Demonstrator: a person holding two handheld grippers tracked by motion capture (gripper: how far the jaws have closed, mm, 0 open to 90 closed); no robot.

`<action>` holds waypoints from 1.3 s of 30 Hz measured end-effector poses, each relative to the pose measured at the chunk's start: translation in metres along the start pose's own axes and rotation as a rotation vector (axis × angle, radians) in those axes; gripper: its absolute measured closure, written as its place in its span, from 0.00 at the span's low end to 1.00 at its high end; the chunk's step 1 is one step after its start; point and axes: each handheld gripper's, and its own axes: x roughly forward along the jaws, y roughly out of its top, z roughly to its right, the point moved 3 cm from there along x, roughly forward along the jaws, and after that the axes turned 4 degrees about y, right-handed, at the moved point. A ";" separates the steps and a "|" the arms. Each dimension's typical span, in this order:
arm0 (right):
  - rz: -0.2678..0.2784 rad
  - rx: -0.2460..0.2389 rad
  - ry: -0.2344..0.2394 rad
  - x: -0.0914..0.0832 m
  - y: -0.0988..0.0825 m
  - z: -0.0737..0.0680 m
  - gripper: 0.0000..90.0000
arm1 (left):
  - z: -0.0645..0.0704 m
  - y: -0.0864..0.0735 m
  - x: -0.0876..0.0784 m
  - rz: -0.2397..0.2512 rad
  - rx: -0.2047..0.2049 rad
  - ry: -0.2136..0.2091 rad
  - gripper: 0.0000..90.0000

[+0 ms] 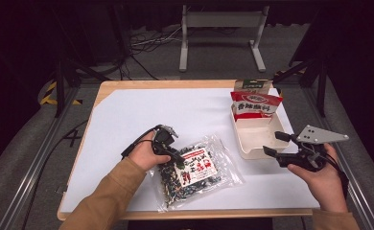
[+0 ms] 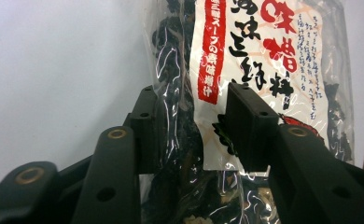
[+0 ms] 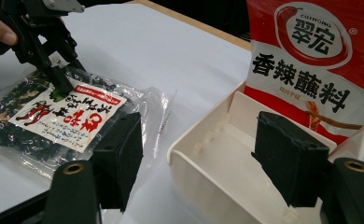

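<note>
White worktop [image 1: 127, 115] carries everything. Seaweed bag [image 1: 194, 170] lies flat near the front edge, label up. White bin [image 1: 252, 139] sits right of it, with a red pouch [image 1: 255, 104] upright at its far end. Left gripper [image 1: 175, 157] sits on the bag's left edge, fingers [image 2: 145, 130] either side of a bag fold, not clearly clamped. Right gripper [image 1: 275, 143] hovers at the bin's near right corner, fingers [image 3: 119, 154] released, holding nothing.
</note>
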 end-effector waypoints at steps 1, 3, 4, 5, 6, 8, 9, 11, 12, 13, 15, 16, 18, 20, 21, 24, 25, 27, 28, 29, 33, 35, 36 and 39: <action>0.000 -0.001 0.001 0.000 0.000 0.000 0.36 | 0.001 0.000 -0.001 0.001 0.010 0.011 0.66; 0.008 -0.011 0.007 0.001 0.001 -0.001 0.36 | 0.004 0.001 -0.003 0.003 0.023 0.029 0.71; 0.006 -0.012 0.008 0.002 0.001 -0.002 0.36 | 0.004 0.001 -0.003 0.003 0.023 0.029 0.74; 0.006 -0.012 0.008 0.002 0.001 -0.002 0.36 | 0.004 0.001 -0.004 0.005 0.024 0.035 0.74; 0.005 -0.013 0.007 0.002 0.001 -0.002 0.36 | 0.005 0.001 -0.004 0.006 0.028 0.039 0.75; 0.003 -0.013 0.008 0.003 0.001 -0.002 0.36 | 0.004 0.001 -0.005 0.012 0.032 0.039 0.78; 0.003 -0.013 0.008 0.003 0.001 -0.002 0.36 | 0.004 0.001 -0.005 0.012 0.032 0.039 0.79; 0.009 -0.019 0.014 0.005 0.001 -0.002 0.36 | 0.003 0.001 -0.007 0.027 0.018 0.030 0.81; 0.010 -0.019 0.019 0.005 0.001 -0.002 0.36 | 0.003 0.000 -0.009 0.030 0.015 0.027 0.83; 0.008 -0.022 0.021 0.006 0.001 -0.003 0.36 | 0.003 0.000 -0.010 0.036 0.006 0.025 0.86; 0.006 -0.027 0.025 0.007 0.002 -0.004 0.37 | 0.003 0.000 -0.014 0.043 0.003 0.021 0.88; 0.006 -0.025 0.029 0.007 0.002 -0.004 0.38 | 0.004 0.000 -0.016 0.047 0.005 0.023 0.88; 0.007 -0.027 0.032 0.007 0.003 -0.005 0.38 | 0.006 0.000 -0.020 0.057 0.010 0.023 0.89; 0.007 -0.028 0.032 0.007 0.003 -0.005 0.38 | 0.008 0.000 -0.025 0.068 0.009 0.024 0.89; 0.007 -0.028 0.033 0.007 0.004 -0.006 0.39 | 0.008 -0.001 -0.028 0.068 0.011 0.025 0.89; 0.011 -0.029 0.037 0.007 0.006 -0.008 0.40 | 0.009 -0.003 -0.044 0.088 0.017 0.046 0.90; 0.011 -0.029 0.037 0.007 0.006 -0.008 0.40 | 0.009 -0.003 -0.044 0.088 0.017 0.046 0.90; 0.017 -0.029 0.044 0.007 0.007 -0.009 0.40 | 0.008 -0.004 -0.054 0.105 0.014 0.049 0.90; 0.019 -0.027 0.048 0.008 0.008 -0.010 0.41 | 0.007 -0.005 -0.059 0.122 0.013 0.056 0.90; 0.019 -0.029 0.051 0.008 0.009 -0.011 0.42 | 0.006 -0.006 -0.066 0.136 0.010 0.061 0.90; 0.016 -0.031 0.063 0.010 0.011 -0.015 0.44 | 0.002 -0.009 -0.079 0.173 0.005 0.080 0.90; 0.018 -0.034 0.065 0.010 0.012 -0.016 0.45 | 0.001 -0.009 -0.082 0.183 0.002 0.082 0.90; 0.018 -0.034 0.065 0.010 0.012 -0.016 0.45 | 0.000 -0.010 -0.089 0.206 -0.003 0.085 0.90; 0.014 -0.020 0.071 0.012 0.013 -0.019 0.46 | -0.001 -0.011 -0.098 0.252 -0.012 0.095 0.90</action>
